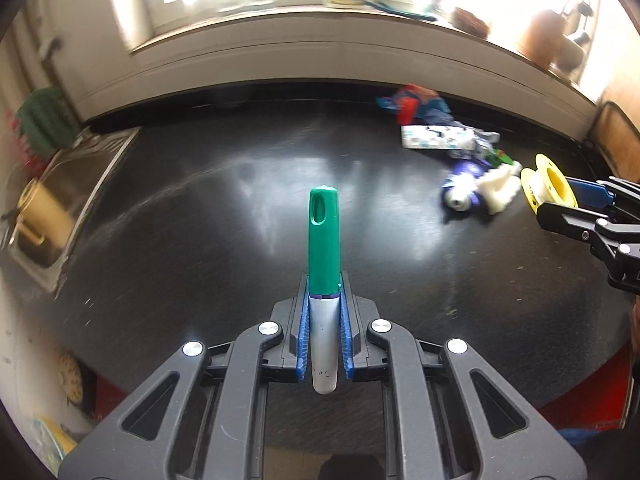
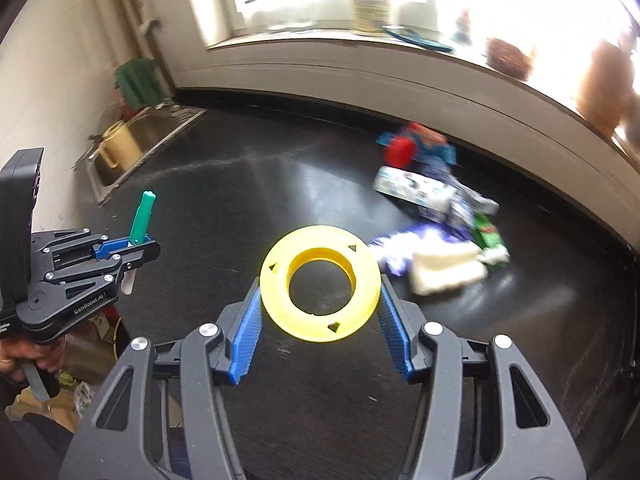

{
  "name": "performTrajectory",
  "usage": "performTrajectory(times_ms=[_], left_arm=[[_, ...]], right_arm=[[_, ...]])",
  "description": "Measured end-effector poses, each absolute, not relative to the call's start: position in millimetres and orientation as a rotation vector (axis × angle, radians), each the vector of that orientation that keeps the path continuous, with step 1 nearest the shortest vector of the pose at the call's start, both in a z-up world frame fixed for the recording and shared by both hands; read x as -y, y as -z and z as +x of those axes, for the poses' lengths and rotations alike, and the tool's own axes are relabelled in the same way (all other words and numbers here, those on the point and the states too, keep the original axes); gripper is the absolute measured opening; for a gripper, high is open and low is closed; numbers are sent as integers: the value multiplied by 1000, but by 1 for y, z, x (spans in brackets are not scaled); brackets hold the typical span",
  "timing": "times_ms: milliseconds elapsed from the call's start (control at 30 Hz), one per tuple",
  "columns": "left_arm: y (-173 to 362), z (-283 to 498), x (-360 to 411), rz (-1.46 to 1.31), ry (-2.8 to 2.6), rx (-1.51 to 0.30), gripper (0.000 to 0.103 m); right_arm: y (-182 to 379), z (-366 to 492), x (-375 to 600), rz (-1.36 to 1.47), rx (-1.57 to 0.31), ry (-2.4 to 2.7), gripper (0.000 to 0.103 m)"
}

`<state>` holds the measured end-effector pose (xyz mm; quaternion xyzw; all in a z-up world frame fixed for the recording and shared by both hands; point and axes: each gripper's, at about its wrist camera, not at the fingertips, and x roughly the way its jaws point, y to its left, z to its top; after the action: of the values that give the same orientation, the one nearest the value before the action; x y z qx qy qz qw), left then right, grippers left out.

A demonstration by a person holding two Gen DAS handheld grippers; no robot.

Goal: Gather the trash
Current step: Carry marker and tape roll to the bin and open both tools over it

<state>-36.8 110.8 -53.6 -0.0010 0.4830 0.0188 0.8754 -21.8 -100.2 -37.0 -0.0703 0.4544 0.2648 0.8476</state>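
My left gripper point(image 1: 324, 292) is shut on a marker pen point(image 1: 323, 248) with a green cap and silver barrel, held above the black counter point(image 1: 200, 240). It also shows at the left of the right wrist view point(image 2: 138, 246), with the marker point(image 2: 142, 218) sticking up. My right gripper point(image 2: 320, 296) is shut on a yellow plastic spool point(image 2: 320, 280), held flat between the blue pads. The spool shows at the right of the left wrist view point(image 1: 548, 186). A trash pile lies at the back right: wrappers point(image 2: 416, 188), a white foam piece point(image 2: 444, 270), a crushed can point(image 1: 460, 190).
A steel sink point(image 2: 132, 148) with a yellow pot point(image 2: 116, 144) lies at the counter's left end. A window sill point(image 2: 360, 40) behind carries a bottle point(image 2: 370, 4), a basket and jars. The trash pile sits close to the back wall.
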Motion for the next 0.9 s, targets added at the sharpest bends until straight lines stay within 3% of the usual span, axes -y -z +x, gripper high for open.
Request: performTrajectory(times_ms=[400,900], left_arm=[[73,-173,-244,-205,-439,-1039,12],[153,-302,-348,-469,-665,-1086,12]], right_arm=[[51,-75,-99,-341,-1002,-1005,54],[120,-179,-280,-501,-1244,-1308,54]])
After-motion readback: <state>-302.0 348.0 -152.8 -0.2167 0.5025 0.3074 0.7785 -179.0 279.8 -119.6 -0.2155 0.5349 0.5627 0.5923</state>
